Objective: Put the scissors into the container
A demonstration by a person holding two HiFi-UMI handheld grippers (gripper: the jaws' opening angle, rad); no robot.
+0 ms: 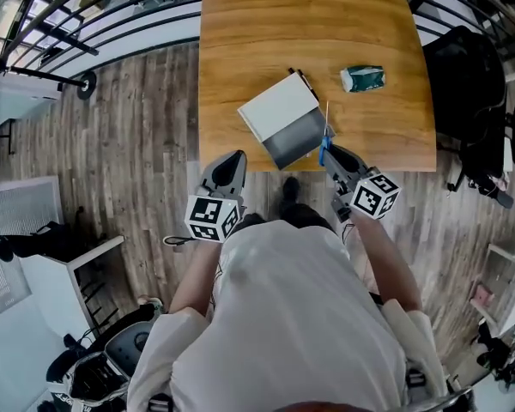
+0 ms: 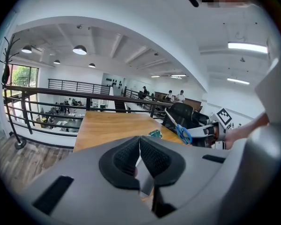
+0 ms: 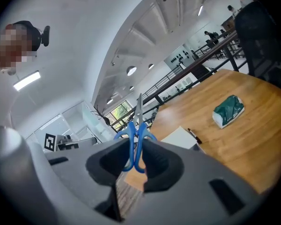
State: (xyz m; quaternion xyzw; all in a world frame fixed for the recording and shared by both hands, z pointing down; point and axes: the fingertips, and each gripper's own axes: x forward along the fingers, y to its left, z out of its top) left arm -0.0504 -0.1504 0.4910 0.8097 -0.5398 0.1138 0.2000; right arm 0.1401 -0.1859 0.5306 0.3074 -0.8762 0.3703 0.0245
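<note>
Blue-handled scissors point(image 1: 324, 147) stand blades-up at the table's near edge, their handles pinched in my right gripper point(image 1: 333, 154), which is shut on them. In the right gripper view the scissors point(image 3: 137, 125) rise from between the pads of that gripper point(image 3: 136, 149). The container point(image 1: 283, 119), a white and grey open box, sits on the table just left of the scissors. My left gripper point(image 1: 231, 160) hangs off the table's near edge, left of the box. Its pads point(image 2: 126, 156) meet with nothing between them. The left gripper view also catches the scissors point(image 2: 181, 131).
On the wooden table point(image 1: 240, 41) a black pen point(image 1: 303, 81) lies against the box's far corner, and a green packet point(image 1: 362, 78) lies to the right. A black office chair point(image 1: 468, 84) stands off the table's right side. Railings point(image 1: 77, 15) run at the far left.
</note>
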